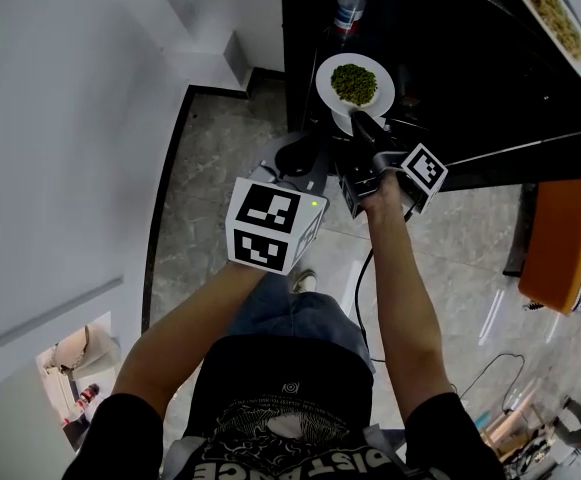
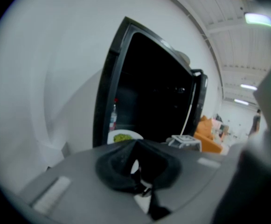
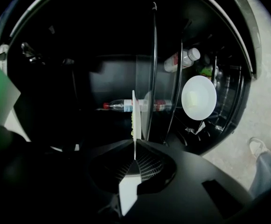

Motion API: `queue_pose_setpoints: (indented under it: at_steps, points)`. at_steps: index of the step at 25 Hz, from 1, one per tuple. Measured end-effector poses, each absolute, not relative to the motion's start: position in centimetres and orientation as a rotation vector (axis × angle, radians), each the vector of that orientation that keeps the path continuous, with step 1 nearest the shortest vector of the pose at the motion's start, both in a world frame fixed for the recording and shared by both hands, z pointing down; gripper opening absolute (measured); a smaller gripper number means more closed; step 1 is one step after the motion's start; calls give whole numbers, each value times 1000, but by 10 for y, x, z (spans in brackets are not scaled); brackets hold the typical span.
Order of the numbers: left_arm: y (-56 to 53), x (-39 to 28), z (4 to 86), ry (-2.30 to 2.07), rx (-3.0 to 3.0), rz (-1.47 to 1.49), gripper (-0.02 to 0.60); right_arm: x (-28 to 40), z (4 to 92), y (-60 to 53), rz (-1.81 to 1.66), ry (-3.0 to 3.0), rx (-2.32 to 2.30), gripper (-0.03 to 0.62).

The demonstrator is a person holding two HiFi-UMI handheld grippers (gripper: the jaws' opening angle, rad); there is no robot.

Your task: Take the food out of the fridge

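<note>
A white plate (image 1: 355,83) heaped with chopped green food is held out level at the front of the black fridge (image 1: 450,98). My right gripper (image 1: 362,123) is shut on its near rim. In the right gripper view the plate (image 3: 134,118) shows edge-on, pinched between the jaws of the right gripper (image 3: 135,146). My left gripper (image 1: 295,158) hangs just left of it, jaws together and holding nothing. The left gripper view looks over the shut left gripper (image 2: 136,146) at the plate (image 2: 123,136) and the open fridge.
Inside the fridge a water bottle (image 3: 121,105) lies on a shelf, and another bottle (image 3: 182,59) and a pale round dish (image 3: 198,97) sit in the door. A second plate of food (image 1: 550,13) is at the top right. An orange chair (image 1: 560,243) stands to the right.
</note>
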State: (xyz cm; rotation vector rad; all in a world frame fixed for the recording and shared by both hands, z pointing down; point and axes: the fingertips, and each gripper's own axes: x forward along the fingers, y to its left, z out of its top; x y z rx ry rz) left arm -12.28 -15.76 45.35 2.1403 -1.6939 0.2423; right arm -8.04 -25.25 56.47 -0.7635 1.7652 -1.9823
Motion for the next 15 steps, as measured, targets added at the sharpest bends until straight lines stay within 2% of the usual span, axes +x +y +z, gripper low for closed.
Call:
queue_pose_setpoints:
  at_steps: [7, 15]
  points:
    - [-142, -117, 444, -1723, 2134, 246, 3, -65, 541, -221, -1943, 1807, -711, 9]
    - [-111, -113, 397, -1808, 2137, 214, 3, -44, 473, -157, -1932, 1844, -670, 9]
